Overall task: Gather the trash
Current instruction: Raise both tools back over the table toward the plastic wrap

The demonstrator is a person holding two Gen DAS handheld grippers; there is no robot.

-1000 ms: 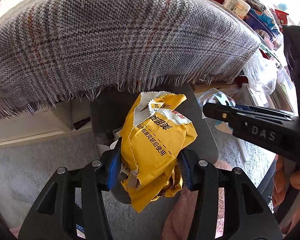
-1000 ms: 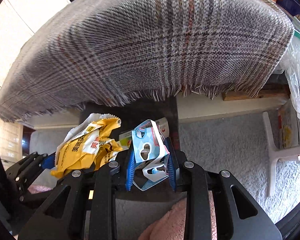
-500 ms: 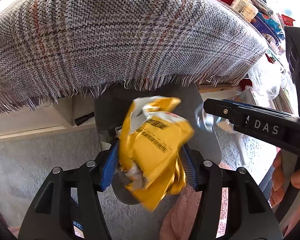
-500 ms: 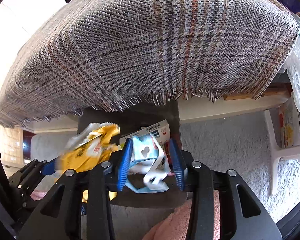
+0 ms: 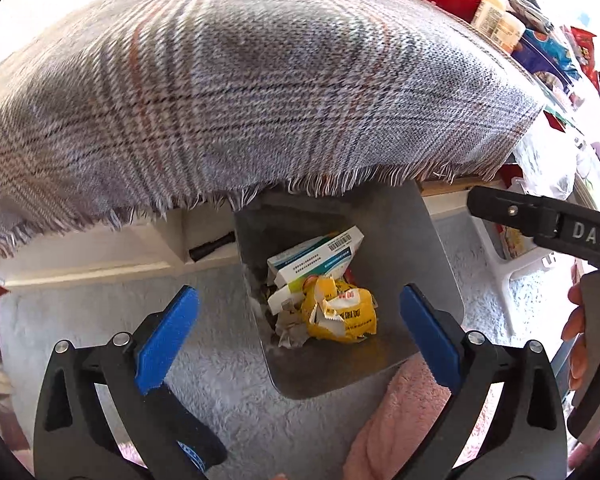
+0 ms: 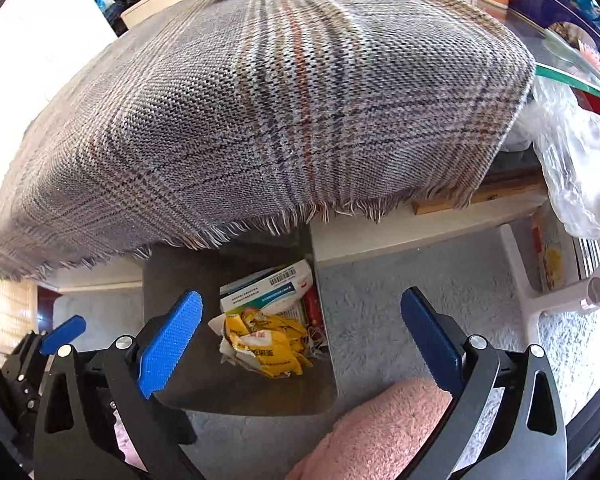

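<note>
Both drops are done, I'd say: the left hand-held gripper (image 5: 298, 330) and the right hand-held gripper (image 6: 300, 334) hang over the grey bin (image 5: 412, 248), jaws flung wide after just springing open, nothing between the blue pads of either one. The yellow wrapper (image 5: 342, 314) lies crumpled at the bottom of the bin, straight below and between the left gripper's spread fingers, well apart from them. Just behind it in the bin leans a white and teal carton (image 5: 316, 258) with a barcode. The pale blue packet isn't clearly visible in the bin; I cannot tell where it settled. From the right wrist view the same wrapper (image 6: 266, 346) sits in the bin a little left of centre between that gripper's fingers. The bin stands half tucked under the fringe of the plaid cloth (image 5: 240, 92) draped over the surface. Next move, by my reading: pull both grippers up and away from the bin and hunt along the surface beyond the cloth for more litter.
</note>
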